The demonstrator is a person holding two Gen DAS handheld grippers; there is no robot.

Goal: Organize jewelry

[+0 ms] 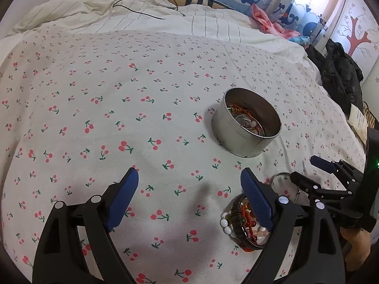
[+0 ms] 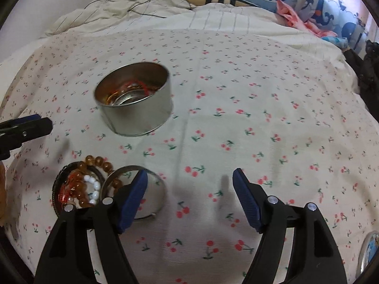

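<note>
Right view alone shows tin lid (image 2: pixel 369 250) at near-right edge, left gripper (image 1: pixel 189 196) jaws apart over bare sheet (image 1: pixel 118 90), right gripper (image 2: pixel 189 198) jaws spread, empty, bracelet pile (image 2: pixel 80 187) near left, open tin (image 2: pixel 135 99) farther, wide clear sheet right.

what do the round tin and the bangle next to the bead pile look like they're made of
Round tin: thin sheet metal, silvery with a dull brushed shine, judging by its reflective inner wall and rolled bottom rim. Bangle: probably polished silver-coloured metal, since its thin band glints; blur leaves this open.
</note>
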